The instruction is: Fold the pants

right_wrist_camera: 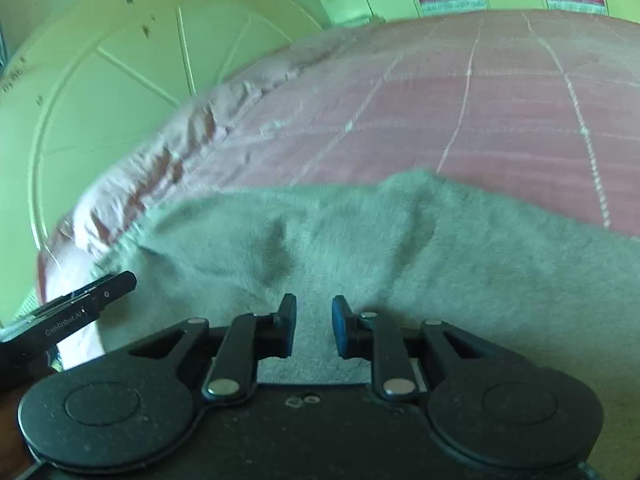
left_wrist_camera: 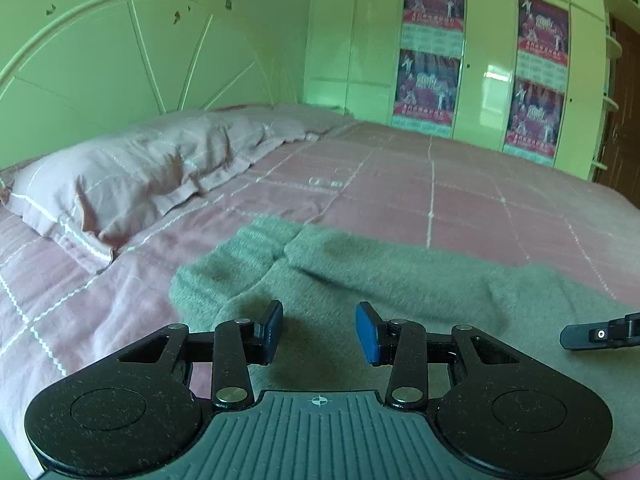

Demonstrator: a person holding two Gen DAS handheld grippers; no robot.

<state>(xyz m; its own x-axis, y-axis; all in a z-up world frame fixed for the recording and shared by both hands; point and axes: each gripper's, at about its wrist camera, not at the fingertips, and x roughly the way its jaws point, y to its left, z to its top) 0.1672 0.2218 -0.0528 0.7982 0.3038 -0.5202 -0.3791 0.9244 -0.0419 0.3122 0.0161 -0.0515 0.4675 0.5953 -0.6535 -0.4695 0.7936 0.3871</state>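
Note:
Grey-green fleece pants (left_wrist_camera: 400,280) lie spread on a pink checked bed; their ribbed cuffs (left_wrist_camera: 248,248) point toward the pillow. My left gripper (left_wrist_camera: 319,330) is open and empty, just above the pants near the cuffs. My right gripper (right_wrist_camera: 314,326) is open with a narrower gap, empty, low over the pants (right_wrist_camera: 360,240). The right gripper's finger shows at the right edge of the left wrist view (left_wrist_camera: 600,334). The left gripper's finger shows at the left of the right wrist view (right_wrist_camera: 88,300).
A pink pillow (left_wrist_camera: 120,188) lies at the bed's head against a pale headboard (left_wrist_camera: 120,60). A wardrobe with posters (left_wrist_camera: 432,48) stands beyond the bed. The pink bedspread (left_wrist_camera: 440,192) stretches past the pants.

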